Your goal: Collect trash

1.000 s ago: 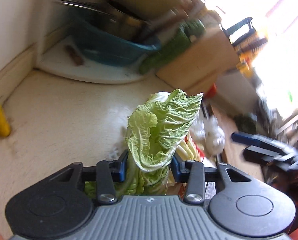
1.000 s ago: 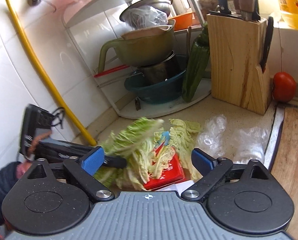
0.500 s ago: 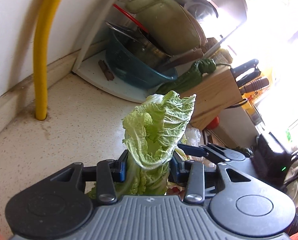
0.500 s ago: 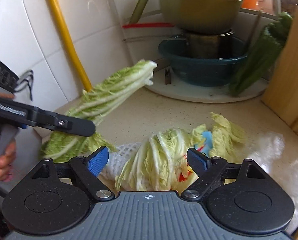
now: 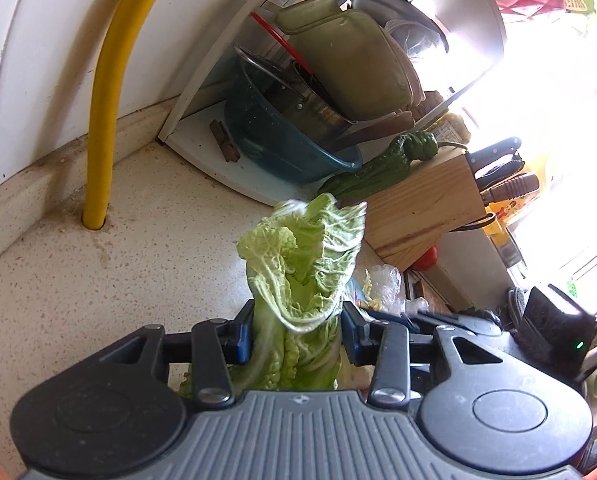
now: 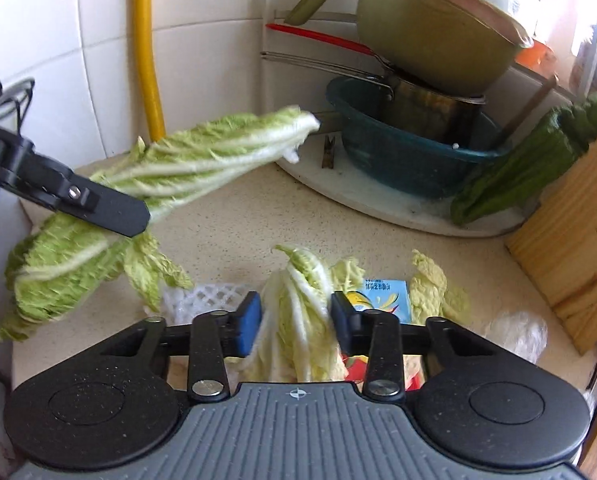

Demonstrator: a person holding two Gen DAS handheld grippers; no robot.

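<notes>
My left gripper (image 5: 297,338) is shut on a bunch of green cabbage leaves (image 5: 304,264) and holds it above the speckled counter (image 5: 98,280). The same bunch (image 6: 170,176) shows in the right wrist view, clamped by the left gripper's black finger (image 6: 94,206) at the left. My right gripper (image 6: 296,330) is shut on other cabbage leaves (image 6: 302,312) lying on the counter. Beside them lie a blue and red carton (image 6: 382,296), white foam netting (image 6: 202,296) and crumpled clear plastic (image 6: 518,332).
A yellow pipe (image 6: 148,48) runs up the tiled wall. A corner rack holds a teal basin (image 6: 402,152), a steel pot, an olive colander (image 6: 430,32) and green gourds (image 6: 526,164). A wooden knife block (image 6: 578,240) stands at the right.
My right gripper has dropped to the counter and closed on the loose cabbage leaves. My left gripper has lifted its cabbage bunch up and away to the left.
</notes>
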